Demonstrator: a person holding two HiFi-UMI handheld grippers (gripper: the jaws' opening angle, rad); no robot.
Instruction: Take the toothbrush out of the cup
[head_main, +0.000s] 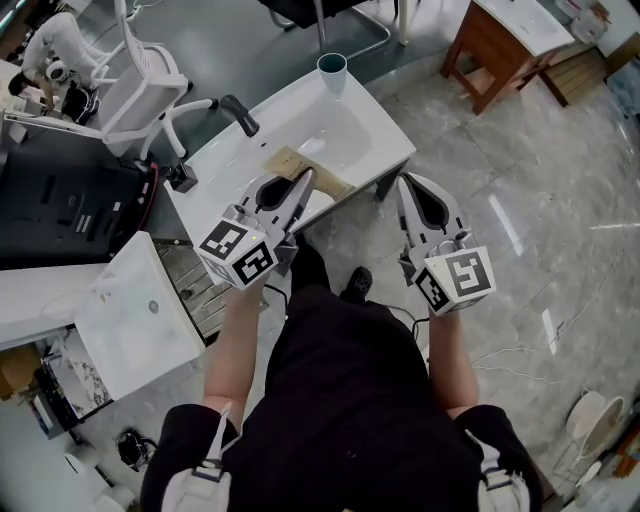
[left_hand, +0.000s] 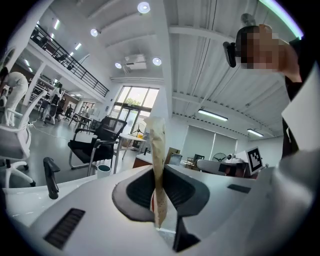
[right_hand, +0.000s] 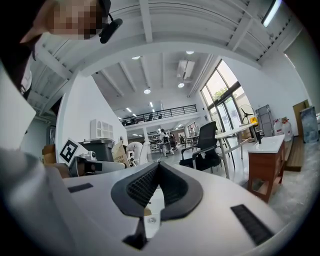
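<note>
I had the left gripper (head_main: 303, 182) pinched nearly closed on the toothbrush (head_main: 300, 168), which was a flat tan card sleeve caught edge-on between the pads. It was already out of the cup (head_main: 332, 70). The cup stood at the far end of the sink (head_main: 385, 140) with nothing showing in it, and the toothbrush hung well on my side of the cup, over the basin's near rim. Its long axis ran crosswise to the jaws, so I judged any set-down belonged to the left hand alone. The right gripper (head_main: 408, 186) was pressed together on nothing, farther from the cup and off the sink's right edge. Dark print on the sleeve was too small for me to read.
</note>
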